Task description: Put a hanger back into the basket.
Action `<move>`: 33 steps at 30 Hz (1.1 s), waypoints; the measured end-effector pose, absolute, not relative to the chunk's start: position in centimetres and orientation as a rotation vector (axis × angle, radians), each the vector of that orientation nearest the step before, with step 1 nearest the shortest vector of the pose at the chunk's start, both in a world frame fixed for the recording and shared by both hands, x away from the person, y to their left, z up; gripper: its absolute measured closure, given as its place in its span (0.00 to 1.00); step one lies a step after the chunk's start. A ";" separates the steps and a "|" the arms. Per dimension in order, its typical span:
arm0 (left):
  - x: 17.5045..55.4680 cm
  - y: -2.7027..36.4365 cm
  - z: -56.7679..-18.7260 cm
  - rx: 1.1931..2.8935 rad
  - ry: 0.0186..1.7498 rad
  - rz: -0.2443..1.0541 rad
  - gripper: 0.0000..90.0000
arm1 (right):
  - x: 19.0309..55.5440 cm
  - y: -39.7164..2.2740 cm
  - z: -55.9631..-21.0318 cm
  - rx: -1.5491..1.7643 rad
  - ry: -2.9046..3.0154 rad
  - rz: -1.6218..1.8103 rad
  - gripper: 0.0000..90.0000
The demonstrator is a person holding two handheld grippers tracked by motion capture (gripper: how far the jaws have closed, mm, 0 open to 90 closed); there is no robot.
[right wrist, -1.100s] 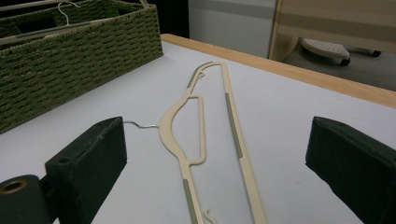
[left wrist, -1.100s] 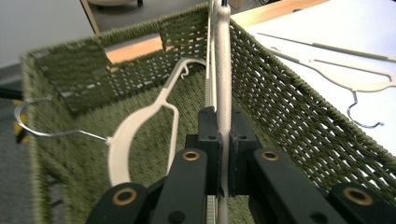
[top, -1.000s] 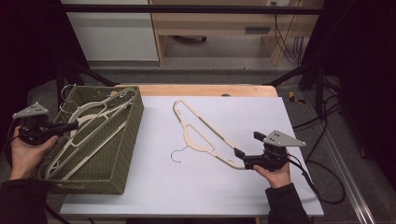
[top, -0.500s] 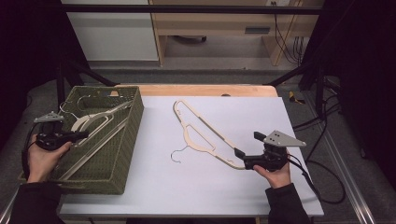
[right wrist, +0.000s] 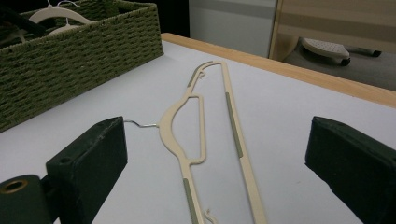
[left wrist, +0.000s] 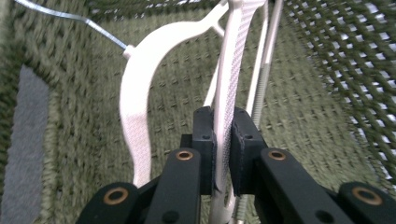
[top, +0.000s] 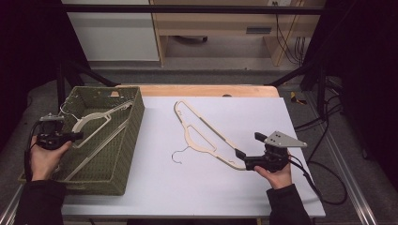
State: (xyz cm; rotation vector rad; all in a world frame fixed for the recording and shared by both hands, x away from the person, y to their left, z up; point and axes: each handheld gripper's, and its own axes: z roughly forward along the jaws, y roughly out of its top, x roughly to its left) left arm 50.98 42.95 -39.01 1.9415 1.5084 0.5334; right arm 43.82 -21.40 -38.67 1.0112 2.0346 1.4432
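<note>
White surface (top: 197, 187), dark room behind, green basket (top: 126, 154) at left of frame. My left tongs (left wrist: 223, 140) are clenched on a white hanger (left wrist: 135, 93) inside the basket. Right tongs (right wrist: 219, 163) are spread wide just short of the beige hanger (top: 202, 136) lying flat mid-frame. Looks light, stiff, thin plastic, probably a bit slick, so I'd pinch a bar near the end, not the wire hook.
</note>
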 end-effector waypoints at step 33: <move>48.4 40.4 -35.3 1.802 1.379 0.663 0.43 | 43.9 -21.3 -38.8 1.010 2.040 1.443 0.07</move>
